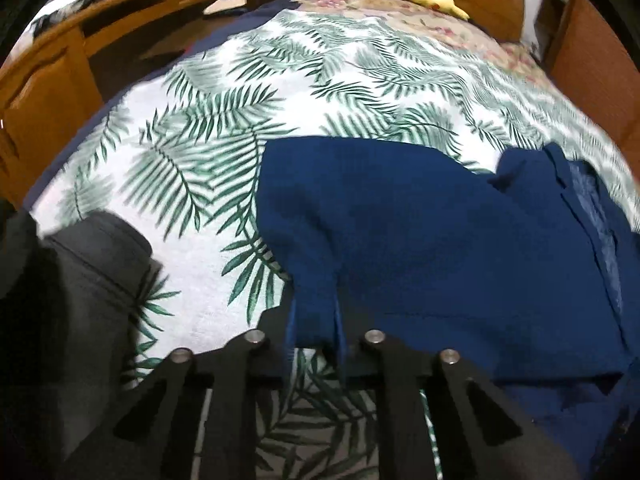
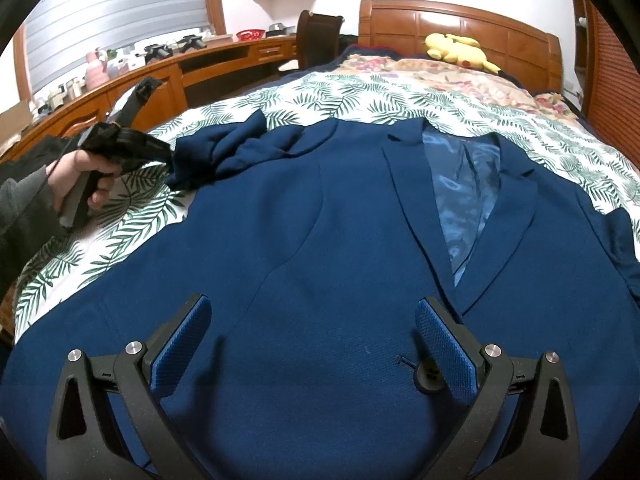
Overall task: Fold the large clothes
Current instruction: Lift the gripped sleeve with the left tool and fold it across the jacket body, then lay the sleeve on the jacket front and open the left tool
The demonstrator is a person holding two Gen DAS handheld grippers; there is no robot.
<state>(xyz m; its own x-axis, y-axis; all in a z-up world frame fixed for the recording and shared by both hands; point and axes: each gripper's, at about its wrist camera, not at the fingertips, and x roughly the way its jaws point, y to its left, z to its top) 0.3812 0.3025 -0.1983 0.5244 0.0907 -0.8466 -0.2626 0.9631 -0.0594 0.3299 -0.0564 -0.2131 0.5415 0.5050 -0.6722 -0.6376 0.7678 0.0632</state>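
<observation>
Blue blazer point(image 2: 312, 240) front-up on palm-print bedspread point(image 2: 400, 92) | left gripper point(image 1: 314, 320) clenched on sleeve point(image 2: 224, 152), likely to fold inward | right gripper point(image 2: 312, 344) released, hovering over hem.

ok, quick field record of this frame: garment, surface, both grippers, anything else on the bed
garment: navy blazer, laid front up, lapels open, light blue lining showing
surface: bed with palm-leaf cover
left gripper: shut on the blazer's sleeve, held by a hand at the bed's edge
right gripper: open, above the blazer front near the button, nothing between the pads
also on bed: yellow plush toy by the headboard
</observation>
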